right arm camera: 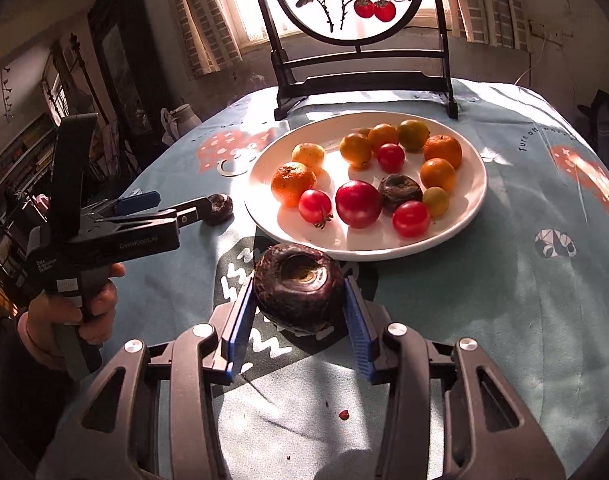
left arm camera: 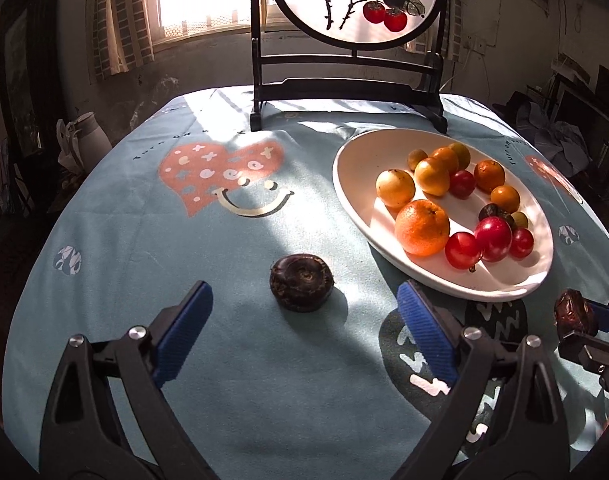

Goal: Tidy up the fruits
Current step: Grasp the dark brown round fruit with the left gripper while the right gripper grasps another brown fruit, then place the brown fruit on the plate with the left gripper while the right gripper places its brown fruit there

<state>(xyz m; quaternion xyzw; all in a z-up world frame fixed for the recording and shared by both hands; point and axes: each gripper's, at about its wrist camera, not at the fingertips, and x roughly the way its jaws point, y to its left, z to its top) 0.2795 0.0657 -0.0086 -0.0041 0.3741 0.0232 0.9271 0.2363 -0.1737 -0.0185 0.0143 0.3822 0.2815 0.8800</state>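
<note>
A white plate (left arm camera: 504, 284) holds several oranges, tomatoes and small yellow fruits; it also shows in the right wrist view (right arm camera: 470, 204). A dark water chestnut (left arm camera: 301, 282) lies on the blue cloth between the tips of my open left gripper (left arm camera: 304, 300), which is empty. In the right wrist view the same chestnut (right arm camera: 218, 209) lies just past the left gripper (right arm camera: 176, 204). My right gripper (right arm camera: 300, 300) is shut on a second dark water chestnut (right arm camera: 298, 286), held near the plate's near rim. That chestnut also shows at the right edge of the left wrist view (left arm camera: 574, 314).
A dark wooden stand with a round painted screen (left arm camera: 356, 0) stands at the table's far edge, behind the plate. A smiley heart print (left arm camera: 224, 172) marks the cloth to the left. A pale jug (left arm camera: 86, 136) sits off the table at left.
</note>
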